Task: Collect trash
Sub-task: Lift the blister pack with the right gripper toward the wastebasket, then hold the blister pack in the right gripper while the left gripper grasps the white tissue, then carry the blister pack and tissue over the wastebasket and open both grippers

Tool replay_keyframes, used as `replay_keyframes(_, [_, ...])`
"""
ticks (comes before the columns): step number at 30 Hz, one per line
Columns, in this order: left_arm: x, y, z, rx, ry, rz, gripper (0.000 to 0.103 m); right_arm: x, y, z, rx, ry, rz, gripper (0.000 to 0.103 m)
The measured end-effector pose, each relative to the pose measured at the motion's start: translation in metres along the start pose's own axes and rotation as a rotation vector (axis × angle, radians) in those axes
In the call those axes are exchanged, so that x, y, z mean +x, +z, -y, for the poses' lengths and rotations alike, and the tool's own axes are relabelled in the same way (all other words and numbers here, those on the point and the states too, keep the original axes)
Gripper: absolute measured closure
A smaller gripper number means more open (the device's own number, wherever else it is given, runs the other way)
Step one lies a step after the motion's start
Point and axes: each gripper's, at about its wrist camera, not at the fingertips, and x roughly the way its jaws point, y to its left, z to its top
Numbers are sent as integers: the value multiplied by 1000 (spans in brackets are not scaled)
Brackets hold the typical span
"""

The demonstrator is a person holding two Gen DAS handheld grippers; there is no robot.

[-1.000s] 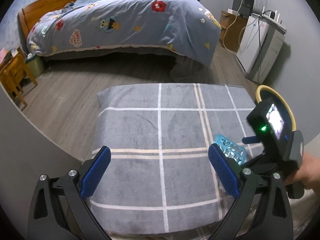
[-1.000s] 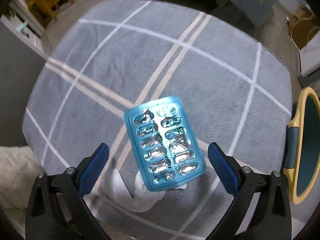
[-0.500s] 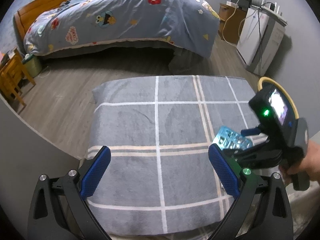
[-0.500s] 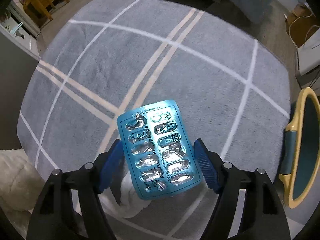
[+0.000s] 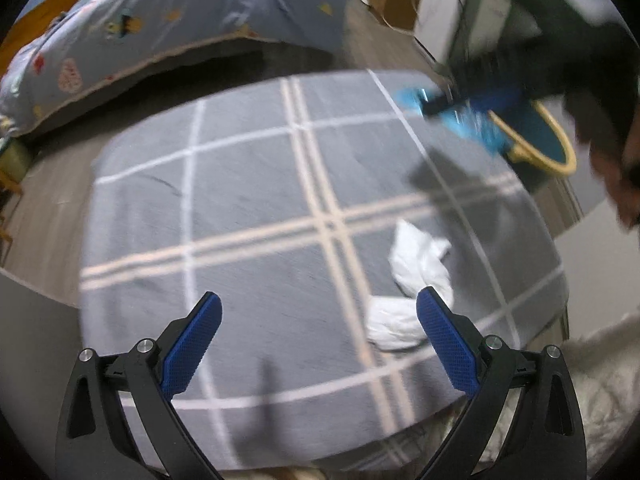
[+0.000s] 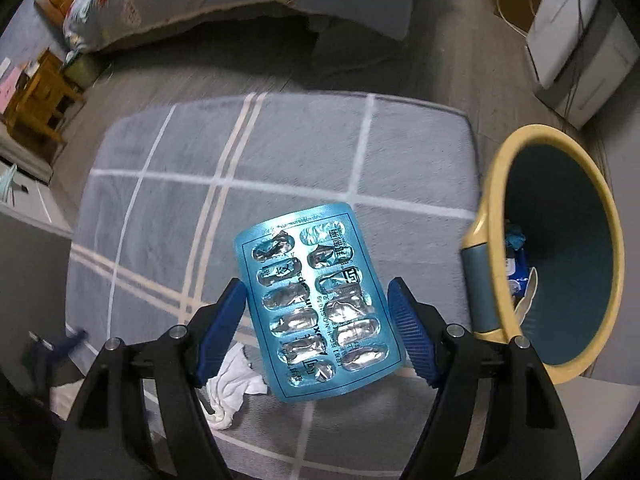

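My right gripper [image 6: 316, 312] is shut on an empty blue blister pack [image 6: 316, 308] and holds it above the grey checked cushion [image 6: 192, 184], left of the yellow-rimmed teal trash bin [image 6: 560, 248]. In the left wrist view the right gripper [image 5: 472, 108] with the pack [image 5: 476, 124] is blurred at the upper right, beside the bin [image 5: 544, 148]. A crumpled white tissue [image 5: 412, 276] lies on the cushion [image 5: 248, 208], just left of my right finger pad. It also shows in the right wrist view [image 6: 232, 384]. My left gripper [image 5: 318, 340] is open and empty.
A bed with a blue patterned duvet [image 5: 172, 20] stands beyond the cushion. A white appliance with cables [image 6: 576, 52] is at the far right. Wooden furniture [image 6: 36, 96] stands at the left. The bin holds some blue and white trash [image 6: 518, 268].
My right gripper closed on the blister pack, lifted it and carried it right toward the bin. My left gripper swung rightward, bringing the white tissue into view.
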Motion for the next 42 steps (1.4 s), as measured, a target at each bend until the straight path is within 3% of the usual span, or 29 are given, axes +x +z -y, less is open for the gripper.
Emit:
replay_keyframes(8, [30, -13, 38, 56, -24, -55, 10, -20, 5, 18, -17, -3, 45, 31])
replay_keyframes(12, [39, -12, 48, 80, -43, -80, 36, -23, 7, 28, -13, -6, 51, 31])
replay_keyframes(13, [41, -12, 50, 85, -46, -82, 37, -24, 7, 31, -6, -1, 51, 31])
replay_keyframes(16, [40, -8, 54, 99, -62, -66, 65, -25, 8, 35, 5, 12, 55, 31])
replay_keyframes(17, [39, -6, 53, 101, -67, -64, 79, -27, 9, 36, 6, 15, 57, 31])
replay_keyframes(21, [35, 2, 51, 106, -67, -42, 85, -32, 10, 39, 14, 31, 72, 31])
replay_keyframes(34, [9, 58, 46, 89, -40, 81, 85, -68, 20, 64, 58, 26, 166, 31])
replay_keyframes(42, [9, 101, 77, 121, -91, 125, 85, -81, 21, 128, 182, -39, 207, 31])
